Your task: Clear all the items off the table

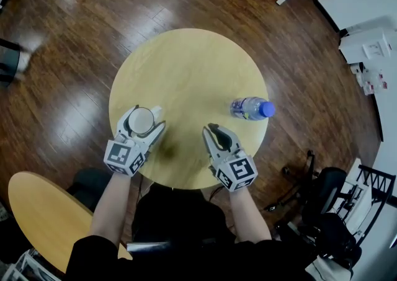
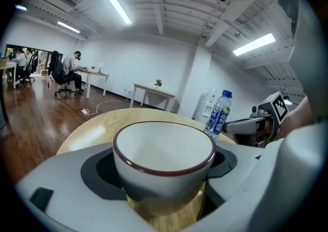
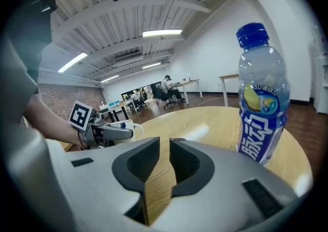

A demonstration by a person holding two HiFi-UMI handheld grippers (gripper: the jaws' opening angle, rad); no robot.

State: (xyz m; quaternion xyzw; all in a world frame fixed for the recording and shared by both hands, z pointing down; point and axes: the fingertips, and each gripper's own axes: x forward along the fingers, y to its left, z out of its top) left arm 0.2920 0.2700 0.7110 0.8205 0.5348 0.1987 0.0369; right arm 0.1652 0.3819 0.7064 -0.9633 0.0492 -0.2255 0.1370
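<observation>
Grasping a white ceramic cup with a dark red rim (image 2: 164, 149), the left gripper (image 1: 147, 117) is holding it upright, jaws spread wide and pads pressing on the cup's walls. The cup is sitting at the near left edge of the round pale wooden table (image 1: 192, 69); whether its base is touching the top cannot be told.

The right gripper (image 1: 212, 131) is hovering at the near right of the table with its jaws nearly together and nothing between them; only a narrow slit of tabletop is showing through.

The clear plastic water bottle with a blue cap and blue label (image 1: 251, 108) is standing upright, long axis vertical, near the right edge of the table. It is lying ahead of the right fingertips and off to their right, well apart from the left gripper, so the right hand is the nearer one.

Judgement: the cup is looking ready to go off over the near edge, and the bottle is waiting as the right hand's item. That hand is needing to spread its jaws first, then approach level from the near side to take the bottle across its body.

Bare tabletop is lying between the right gripper and the bottle, so nothing is blocking the path. The table's edge is running close beyond the bottle, so a push from the fingers is risking tipping it onto the dark wooden floor (image 1: 74, 56)
</observation>
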